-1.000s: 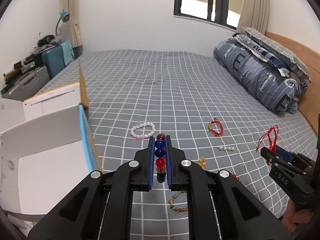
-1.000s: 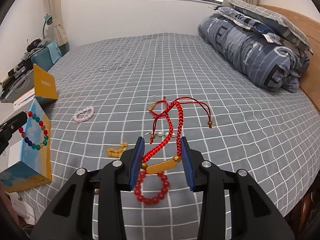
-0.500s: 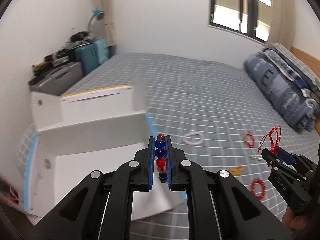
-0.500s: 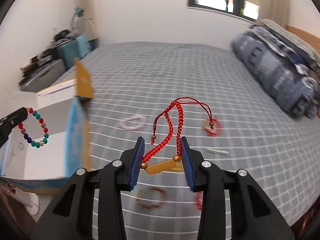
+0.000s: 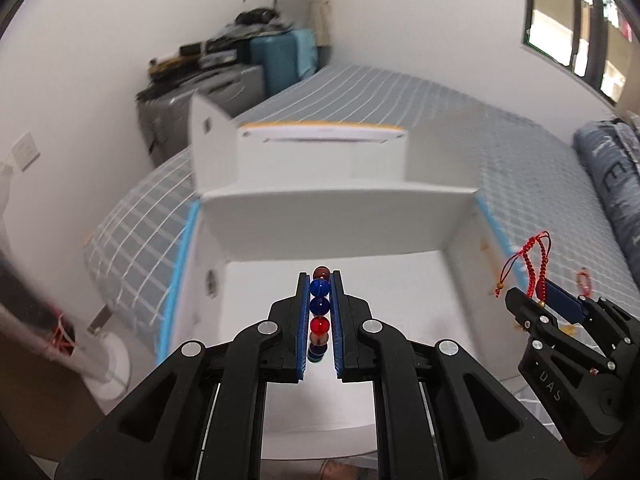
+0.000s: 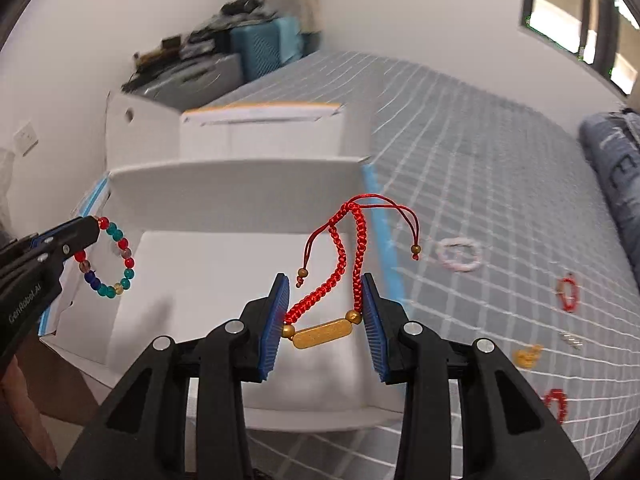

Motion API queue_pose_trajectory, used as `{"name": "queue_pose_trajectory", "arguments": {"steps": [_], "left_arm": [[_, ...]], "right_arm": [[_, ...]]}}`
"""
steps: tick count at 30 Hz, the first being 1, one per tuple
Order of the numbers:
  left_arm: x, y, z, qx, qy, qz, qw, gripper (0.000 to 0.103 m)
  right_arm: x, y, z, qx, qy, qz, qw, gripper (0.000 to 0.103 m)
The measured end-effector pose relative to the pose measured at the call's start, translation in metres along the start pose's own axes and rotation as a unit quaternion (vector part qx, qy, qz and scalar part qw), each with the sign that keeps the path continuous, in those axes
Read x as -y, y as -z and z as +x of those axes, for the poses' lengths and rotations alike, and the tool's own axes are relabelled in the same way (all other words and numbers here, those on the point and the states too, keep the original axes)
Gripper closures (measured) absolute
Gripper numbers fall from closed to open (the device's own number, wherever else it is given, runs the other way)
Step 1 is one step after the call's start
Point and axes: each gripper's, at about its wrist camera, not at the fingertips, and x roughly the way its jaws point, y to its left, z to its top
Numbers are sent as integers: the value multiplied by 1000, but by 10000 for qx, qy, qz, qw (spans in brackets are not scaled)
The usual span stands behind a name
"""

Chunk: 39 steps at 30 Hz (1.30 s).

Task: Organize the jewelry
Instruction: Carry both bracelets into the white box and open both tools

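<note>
Bedroom setup: a bed (image 6: pixel 480 152) with a grey grid-check cover, white walls, a window off to the right, and suitcases (image 5: pixel 240 68) stacked in the far corner. An open white box (image 5: pixel 340 216) with blue edges sits at the bed's edge, flaps up, nothing visible inside. Both grippers hover over it. The left gripper (image 5: pixel 320 308) has its fingers pinching a multicolour bead bracelet (image 5: pixel 320 304). The right gripper (image 6: pixel 324 320) grips a red braided bracelet (image 6: pixel 344 256) by its gold bar. A pink bracelet (image 6: pixel 460 254) and other small pieces lie loose on the cover.
</note>
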Motion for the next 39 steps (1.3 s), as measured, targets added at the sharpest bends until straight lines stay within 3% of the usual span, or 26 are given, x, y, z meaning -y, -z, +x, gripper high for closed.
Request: {"name": "queue_pose_trajectory", "arguments": {"steps": [4,10,15,30,34,35,37,39], "left_arm": [[-18,6,21,-301,-110,-78,9995,94],[-28,17,58,-955,-11,-120,9954,94],[-27,25,75,-1251,-5,-103,9921,94],[-22,30,81,-1288,-127,52,9916,92],[-24,26,70,-1172,-131,35,9930,91],[-24,25,67,-1143,-133,23,9934,87],[-26,23,61,-1047,-177,-16,9943,68],[-27,22,52,-919,-260,-17,9954,59]], "right_arm": [[-21,-3,26,-349,-53,-24,9994,68],[-27,0,62,-951,-73,61,9954,68],[-26,3,80,-1336,-101,167,9908,68],[-25,5,87,-1415,-265,98,9895,65],[-25,6,78,-1371,-386,92,9898,51],[-26,5,75,-1334,-407,106,9902,48],[-25,3,70,-1271,-450,152,9907,34],[-25,2,63,-1185,-456,165,9918,29]]}}
